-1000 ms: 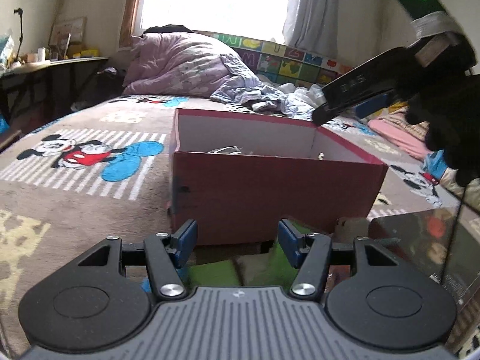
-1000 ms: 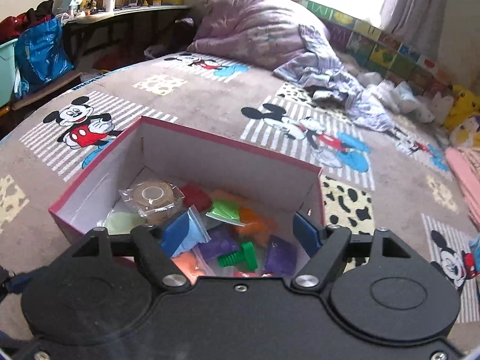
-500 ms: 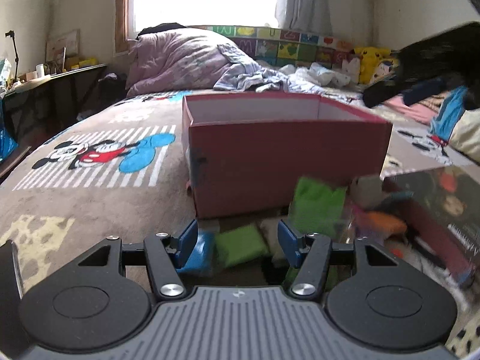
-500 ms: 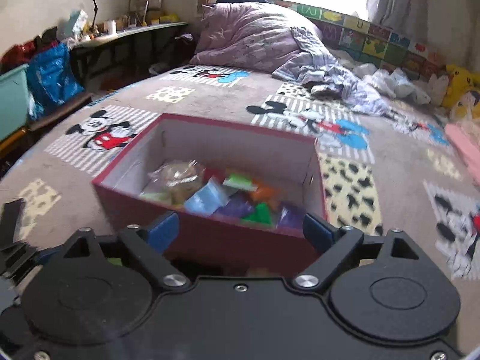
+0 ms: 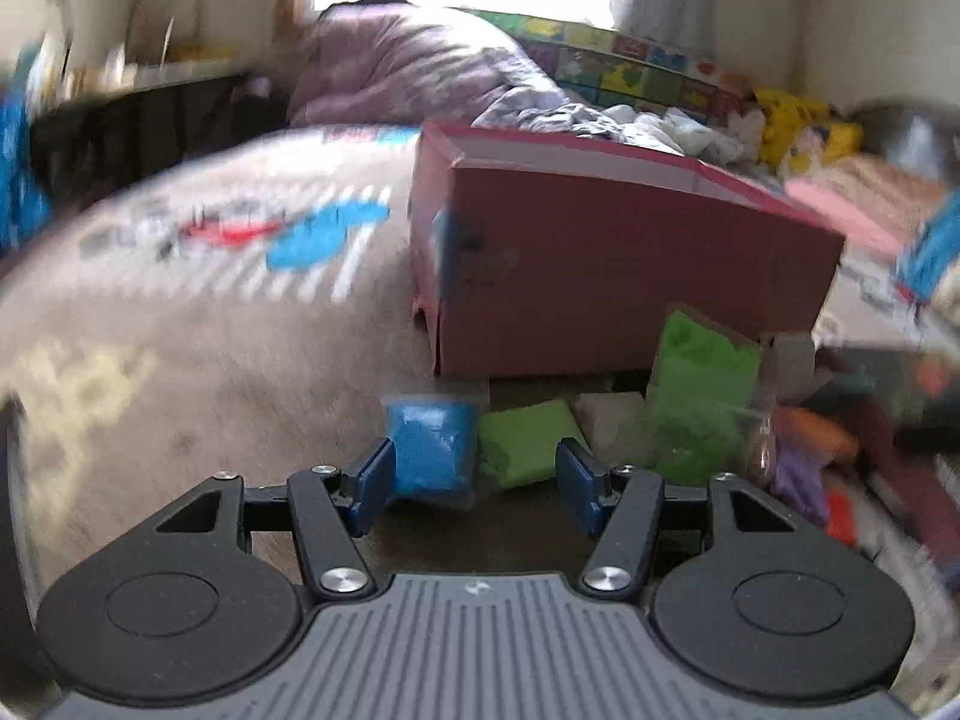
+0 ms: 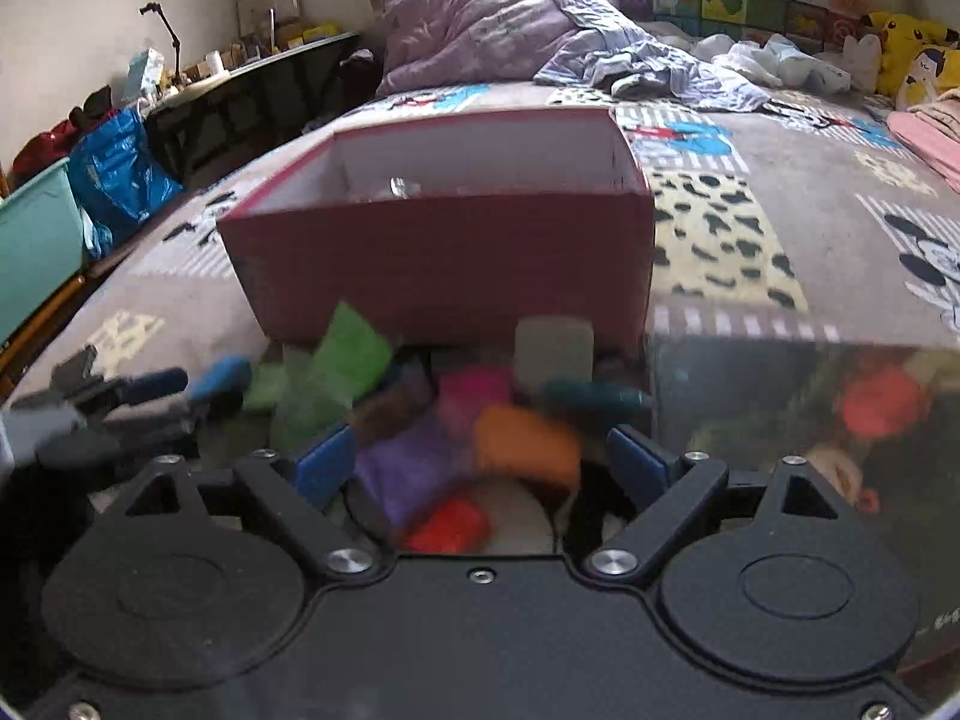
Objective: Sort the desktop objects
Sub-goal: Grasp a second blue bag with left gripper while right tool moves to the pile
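Observation:
A red cardboard box (image 5: pixel 624 276) stands on the bed; it also shows in the right wrist view (image 6: pixel 444 264). Small bagged items lie in front of it. My left gripper (image 5: pixel 474 480) is open and empty, low over a blue bag (image 5: pixel 429 450) and a green bag (image 5: pixel 525 444); a taller green bag (image 5: pixel 696 396) leans at the right. My right gripper (image 6: pixel 480 462) is open and empty over a purple bag (image 6: pixel 408 468), an orange bag (image 6: pixel 528 444), a red piece (image 6: pixel 450 528) and a pink bag (image 6: pixel 474 396). The left gripper (image 6: pixel 180 387) shows blurred at the right wrist view's left.
The bed has a Mickey Mouse blanket (image 6: pixel 780 192), a purple duvet (image 6: pixel 480 18) and loose clothes at the back. A glossy dark lid or book (image 6: pixel 810 420) lies right of the pile. A desk (image 6: pixel 240 78), a blue bag and a teal bin stand at the left.
Both grippers dropped and pulled back from the box to the pile in front of it. The right gripper opened wider after leaving the box interior. The left view swung right.

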